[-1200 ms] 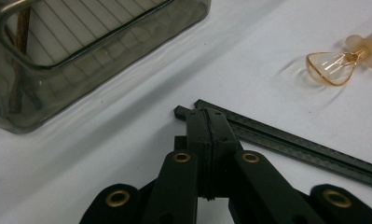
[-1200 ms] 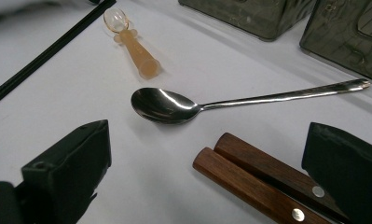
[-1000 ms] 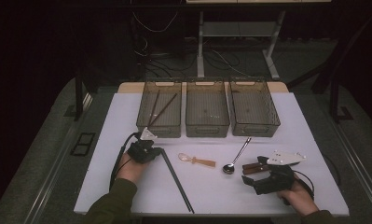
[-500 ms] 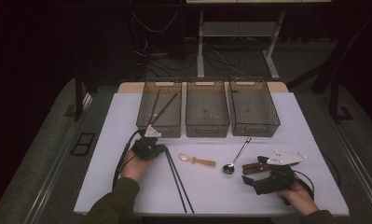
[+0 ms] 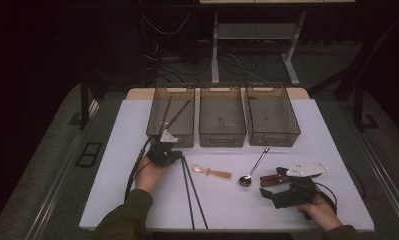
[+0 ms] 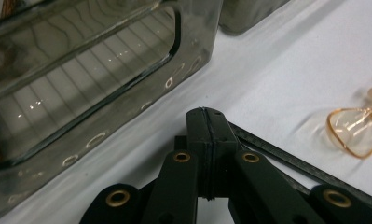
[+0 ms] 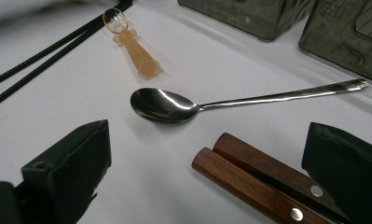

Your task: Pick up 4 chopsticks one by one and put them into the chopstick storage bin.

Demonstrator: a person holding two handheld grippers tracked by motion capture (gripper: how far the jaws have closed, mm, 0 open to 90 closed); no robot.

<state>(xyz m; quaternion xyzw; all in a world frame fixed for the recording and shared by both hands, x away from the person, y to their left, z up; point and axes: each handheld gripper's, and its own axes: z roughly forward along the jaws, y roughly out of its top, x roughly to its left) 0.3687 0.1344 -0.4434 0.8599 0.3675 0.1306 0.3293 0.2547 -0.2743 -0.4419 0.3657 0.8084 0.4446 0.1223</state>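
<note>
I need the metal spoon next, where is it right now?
High view: the metal spoon lies right of centre on the white table, between the orange plastic spoon and the wooden handles.

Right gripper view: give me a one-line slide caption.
Open right gripper facing two wooden-handled utensils, a steel spoon and a translucent orange plastic spoon.

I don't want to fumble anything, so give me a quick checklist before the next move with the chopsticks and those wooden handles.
1. Left claw shut: ok.
2. Black chopsticks actually gripped by it: cannot tell; one runs on the table right beside the jaws.
3. Right claw open: ok.
4. Wooden handles lying between its jaws: ok.
5. Metal spoon apart from the handles: ok.
6. Left bin has room beside the sticks already inside: ok.
</note>
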